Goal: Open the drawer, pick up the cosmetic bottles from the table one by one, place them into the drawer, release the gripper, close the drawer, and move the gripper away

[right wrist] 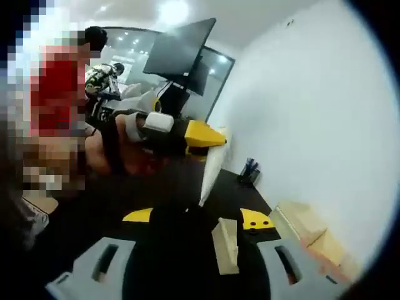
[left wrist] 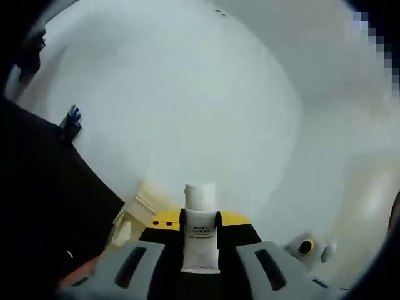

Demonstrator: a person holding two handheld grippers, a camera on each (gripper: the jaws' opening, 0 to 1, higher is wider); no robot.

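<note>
In the left gripper view my left gripper (left wrist: 200,220) is shut on a white cosmetic tube (left wrist: 200,232) that stands upright between its yellow-tipped jaws, in front of a white wall. The right gripper view shows this same left gripper (right wrist: 206,139) coming in from the left, with the white tube (right wrist: 212,165) hanging down over the black table (right wrist: 156,187). My right gripper (right wrist: 199,220) is shut on a small beige bottle (right wrist: 226,245), which sits nearer its right jaw. A light wooden drawer unit (right wrist: 306,228) stands at the right, against the wall; it is also the beige drawer unit (left wrist: 134,215) beside the table.
A pen holder (right wrist: 250,170) stands on the far table edge by the wall, and is the dark pen holder (left wrist: 72,120) at the left. A monitor (right wrist: 181,53) rises behind the table. A person in red (right wrist: 59,87) is at the left. A grey part with a yellow spot (left wrist: 305,247) shows at the lower right.
</note>
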